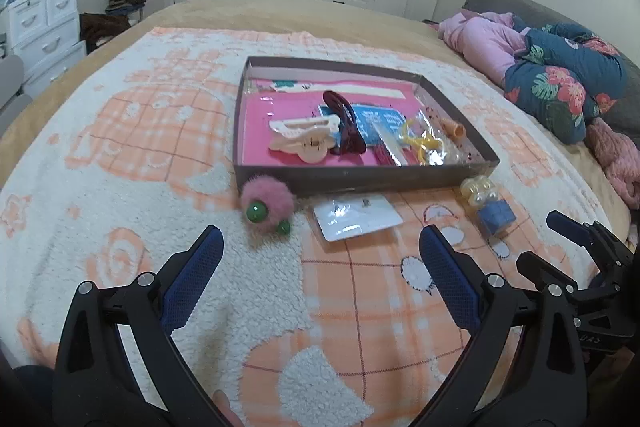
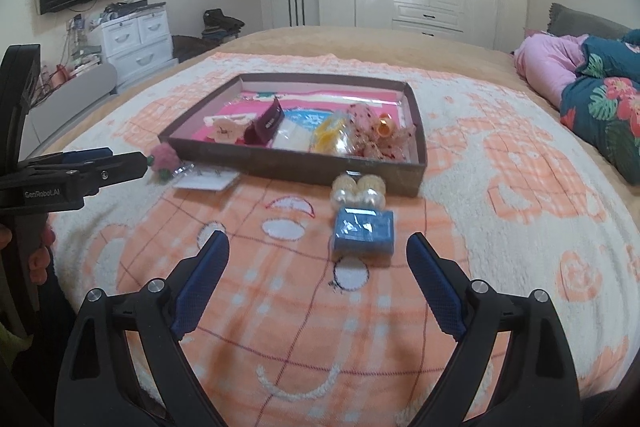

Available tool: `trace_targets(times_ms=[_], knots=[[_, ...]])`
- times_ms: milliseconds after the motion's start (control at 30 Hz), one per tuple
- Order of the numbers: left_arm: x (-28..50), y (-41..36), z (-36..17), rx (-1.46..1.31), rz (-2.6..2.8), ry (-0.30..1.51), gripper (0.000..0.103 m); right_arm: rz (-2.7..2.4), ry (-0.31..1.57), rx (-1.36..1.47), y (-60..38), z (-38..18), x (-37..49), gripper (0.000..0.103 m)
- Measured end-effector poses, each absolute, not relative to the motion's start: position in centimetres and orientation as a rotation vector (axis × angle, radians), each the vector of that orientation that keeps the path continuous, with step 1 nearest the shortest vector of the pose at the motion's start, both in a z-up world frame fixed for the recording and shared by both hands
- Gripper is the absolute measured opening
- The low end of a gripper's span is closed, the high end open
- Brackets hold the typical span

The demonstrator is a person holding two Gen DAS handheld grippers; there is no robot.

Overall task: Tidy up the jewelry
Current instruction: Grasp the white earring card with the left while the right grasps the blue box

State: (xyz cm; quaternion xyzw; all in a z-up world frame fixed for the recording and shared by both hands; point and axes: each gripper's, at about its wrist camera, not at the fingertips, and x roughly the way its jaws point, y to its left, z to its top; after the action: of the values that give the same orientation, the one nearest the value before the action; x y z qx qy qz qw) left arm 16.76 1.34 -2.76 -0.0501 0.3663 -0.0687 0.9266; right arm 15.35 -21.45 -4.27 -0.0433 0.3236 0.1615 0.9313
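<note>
Left gripper (image 1: 320,247): fingers spread wide, nothing between them; it hovers over the blanket (image 1: 120,187) just short of the pompom and the earring card.
Right gripper (image 2: 318,251): fingers spread wide, empty; the blue packet lies just ahead, between the fingertips' line and the box.
Box (image 1: 360,179): one shallow brown cardboard tray with a pink floor, sitting on the blanket; it already holds clips and bags.
Pompom (image 1: 266,201): one pink fluffy ball with two green beads, touching the box's near left corner. Probably very light and soft; it should squash, so pinch across the fluff, not the beads.
Earring card (image 1: 356,217): one flat white card in clear film, just before the box wall. Likely thin and slippery, lying flat on pile; take it by an edge.
Blue packet (image 2: 363,231): one, in shiny wrap, with a cluster of pearly beads (image 2: 360,189) at its far end, near the box's front right. Light, a bit slick; grip across the blue block's sides.
Inside the box: one cream claw clip (image 1: 302,137), one dark red clip (image 1: 346,125), one bag of yellow pieces (image 1: 424,143); other contents too jumbled to count.
Loose outside: three items.
</note>
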Motion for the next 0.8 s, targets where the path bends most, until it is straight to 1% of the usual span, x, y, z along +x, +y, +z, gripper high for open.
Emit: trace_targets(times_ms=[333,633,800], knots=[[17.3,-0.7,-5.4,-0.069,-0.179,0.822,0.09,0.262,0.711,-0.018,-23.2,-5.5,16.4,0.089],[19.0,-2.1,-6.2,-0.08,-0.184,0.829,0.09,0.222,0.78,0.045,-24.6,-6.9,18.4,0.089],[20.3,-2.5,-6.5,-0.114,-0.186,0.839,0.09,0.194,0.781,0.044,-24.9,-7.0,19.3,0.089]])
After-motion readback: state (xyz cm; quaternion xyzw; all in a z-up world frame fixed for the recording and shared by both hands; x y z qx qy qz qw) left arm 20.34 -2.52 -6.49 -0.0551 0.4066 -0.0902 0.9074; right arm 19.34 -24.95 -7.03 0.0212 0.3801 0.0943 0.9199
